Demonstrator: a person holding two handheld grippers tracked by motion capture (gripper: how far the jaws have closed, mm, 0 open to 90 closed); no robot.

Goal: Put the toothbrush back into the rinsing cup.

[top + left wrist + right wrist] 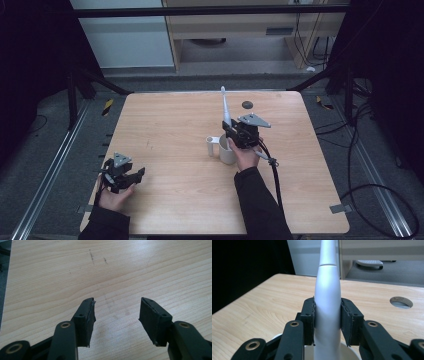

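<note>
Wooden table (pixel 165 130) bare at your left — left gripper (pixel 131 177) rests near front-left corner, jaws apart, nothing between them. Centre: short white tube (pixel 209 146) stands just beside white cup (pixel 226 150). Right gripper (pixel 327 322) clamped on tall white tapered toothbrush-like handle (pixel 225 107), upright above cup — judged mid-transfer, in or out unclear. Round hole (pixel 247 104) behind. Edges well away; free room on right.

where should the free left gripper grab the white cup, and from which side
Take the white cup across its round wall, low down, coming from its left. The left gripper is open there, while the right gripper and toothbrush crowd the rim from above.
</note>
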